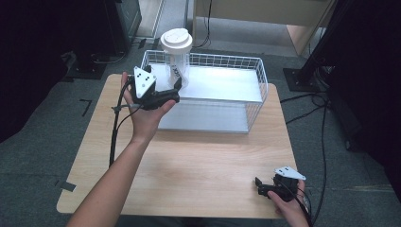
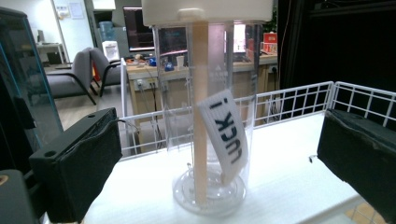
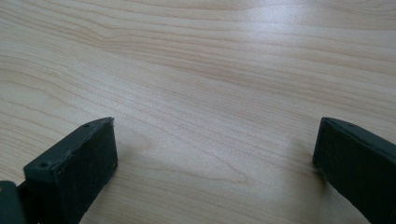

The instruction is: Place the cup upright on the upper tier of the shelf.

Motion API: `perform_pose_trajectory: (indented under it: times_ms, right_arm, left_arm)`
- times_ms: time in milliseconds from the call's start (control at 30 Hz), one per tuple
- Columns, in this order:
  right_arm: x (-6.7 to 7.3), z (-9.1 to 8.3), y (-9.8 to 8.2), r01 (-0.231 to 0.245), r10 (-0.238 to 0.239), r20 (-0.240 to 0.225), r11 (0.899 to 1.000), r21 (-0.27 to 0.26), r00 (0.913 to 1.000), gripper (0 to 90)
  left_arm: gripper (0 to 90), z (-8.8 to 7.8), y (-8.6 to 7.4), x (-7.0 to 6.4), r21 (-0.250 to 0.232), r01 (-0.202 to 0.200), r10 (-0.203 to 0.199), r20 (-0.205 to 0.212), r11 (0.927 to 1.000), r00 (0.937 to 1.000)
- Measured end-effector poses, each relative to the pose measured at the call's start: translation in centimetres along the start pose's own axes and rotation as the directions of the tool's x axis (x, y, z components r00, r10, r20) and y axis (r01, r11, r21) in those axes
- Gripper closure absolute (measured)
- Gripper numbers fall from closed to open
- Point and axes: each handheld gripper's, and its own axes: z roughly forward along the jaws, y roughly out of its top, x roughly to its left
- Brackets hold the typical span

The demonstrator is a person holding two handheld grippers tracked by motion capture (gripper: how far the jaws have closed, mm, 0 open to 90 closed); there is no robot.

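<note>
A tall clear cylindrical container (image 2: 208, 116) with a white lid (image 1: 176, 40) stands upright on the white upper shelf (image 1: 222, 82) of a white wire basket (image 1: 262, 80), near the shelf's rear left corner. A pale wooden stick (image 2: 200, 112) runs vertically inside it from lid to base, and a white slip (image 2: 224, 135) printed with "LUCK!" in black leans tilted against the inner wall. The base is a ribbed transparent disc resting flat on the shelf.

The left gripper (image 1: 176, 87), held in the person's left hand (image 1: 146, 111), is at the basket's left end, level with the container. In the left gripper view its two black jaws stand wide apart, one on each side of the container, with clear gaps to the wall on both sides; neither touches it.

The basket's wire rim stands behind and to the right of the container; the shelf surface to the container's right is bare to the far rim. A lower grey shelf (image 1: 208, 118) projects toward the person beneath the upper one.

The right gripper (image 1: 259, 185), in the right hand (image 1: 288, 203), lies low over the wooden table (image 1: 198, 165) near its front right corner, well apart from the basket. In the right gripper view its jaws are spread apart over bare wood grain, holding nothing.
</note>
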Motion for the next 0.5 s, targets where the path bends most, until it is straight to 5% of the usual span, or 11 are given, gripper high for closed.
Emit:
perform_pose_trajectory:
  times_ms: [500]
  right_arm:
    - [0.0,0.0,0.0,0.001,-0.001,0.000,1.000,0.000,1.0000,0.0]
  left_arm:
    - [0.3,-4.1,-3.8,0.6,0.015,-0.008,0.008,0.013,0.9999,0.9999]
